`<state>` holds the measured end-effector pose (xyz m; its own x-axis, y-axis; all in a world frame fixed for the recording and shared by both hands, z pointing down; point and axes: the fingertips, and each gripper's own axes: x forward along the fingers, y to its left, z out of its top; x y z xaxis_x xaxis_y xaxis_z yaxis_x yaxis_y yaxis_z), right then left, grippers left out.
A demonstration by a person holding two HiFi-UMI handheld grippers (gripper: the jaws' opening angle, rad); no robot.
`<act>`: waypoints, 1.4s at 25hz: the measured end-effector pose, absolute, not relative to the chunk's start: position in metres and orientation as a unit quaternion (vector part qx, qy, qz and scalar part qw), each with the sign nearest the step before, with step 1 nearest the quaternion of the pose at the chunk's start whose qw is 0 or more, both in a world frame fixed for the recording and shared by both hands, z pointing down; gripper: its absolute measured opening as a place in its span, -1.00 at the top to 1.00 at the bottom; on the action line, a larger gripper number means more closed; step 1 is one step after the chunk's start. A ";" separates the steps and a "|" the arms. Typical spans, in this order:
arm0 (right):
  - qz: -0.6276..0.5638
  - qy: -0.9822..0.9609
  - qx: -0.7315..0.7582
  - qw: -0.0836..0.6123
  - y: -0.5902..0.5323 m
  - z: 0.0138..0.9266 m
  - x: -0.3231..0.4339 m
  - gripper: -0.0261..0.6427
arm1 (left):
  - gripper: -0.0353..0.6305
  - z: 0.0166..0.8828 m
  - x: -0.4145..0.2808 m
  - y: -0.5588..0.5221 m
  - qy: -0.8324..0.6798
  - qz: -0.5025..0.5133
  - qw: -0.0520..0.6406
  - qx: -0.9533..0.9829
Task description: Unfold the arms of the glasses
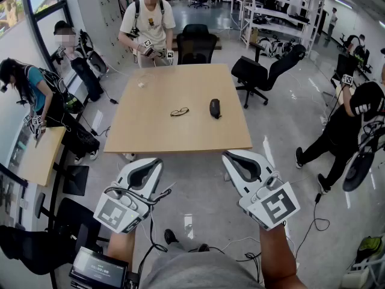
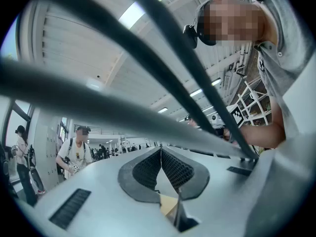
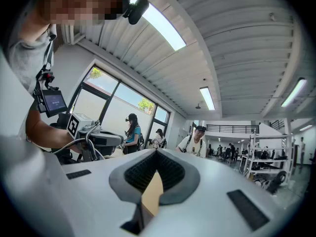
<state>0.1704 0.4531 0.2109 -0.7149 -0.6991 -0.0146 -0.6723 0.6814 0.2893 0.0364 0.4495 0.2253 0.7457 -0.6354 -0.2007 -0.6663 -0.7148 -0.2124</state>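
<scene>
The dark-framed glasses (image 1: pixel 179 111) lie near the middle of the wooden table (image 1: pixel 150 134). A black glasses case (image 1: pixel 215 108) sits just to their right. Both grippers are held well short of the table's near edge, above the floor. My left gripper (image 1: pixel 155 164) is at lower left and my right gripper (image 1: pixel 231 158) at lower right. In the left gripper view the left gripper (image 2: pixel 161 150) has its pad tips touching with nothing between them. The right gripper (image 3: pixel 156 152) likewise has its pads together and holds nothing. Neither gripper view shows the glasses.
A person (image 1: pixel 148 23) with grippers stands at the table's far edge, beside a black office chair (image 1: pixel 195 44). Another chair (image 1: pixel 264 71) stands tipped back at the right. A person in black (image 1: pixel 352 119) bends at the far right. A second table (image 1: pixel 42 155) and seated people are at the left. Cables (image 1: pixel 313 221) trail on the floor.
</scene>
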 end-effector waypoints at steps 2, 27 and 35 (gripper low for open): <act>-0.156 -0.916 0.368 0.022 0.443 0.199 0.163 0.90 | 0.87 0.226 0.031 0.445 0.356 0.053 0.133 -0.923; -0.096 -0.922 0.375 0.016 0.425 0.214 0.163 0.90 | 0.87 0.234 0.019 0.431 0.356 0.053 0.124 -0.925; -0.071 -0.921 0.383 0.023 0.386 0.232 0.126 0.89 | 0.87 0.253 -0.022 0.395 0.355 0.049 0.100 -0.928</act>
<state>0.1263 0.3863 0.2321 -0.7052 -0.7089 -0.0113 -0.7022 0.6963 0.1487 -0.0218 0.3949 0.2527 0.7436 -0.6489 -0.1611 -0.6683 -0.7283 -0.1514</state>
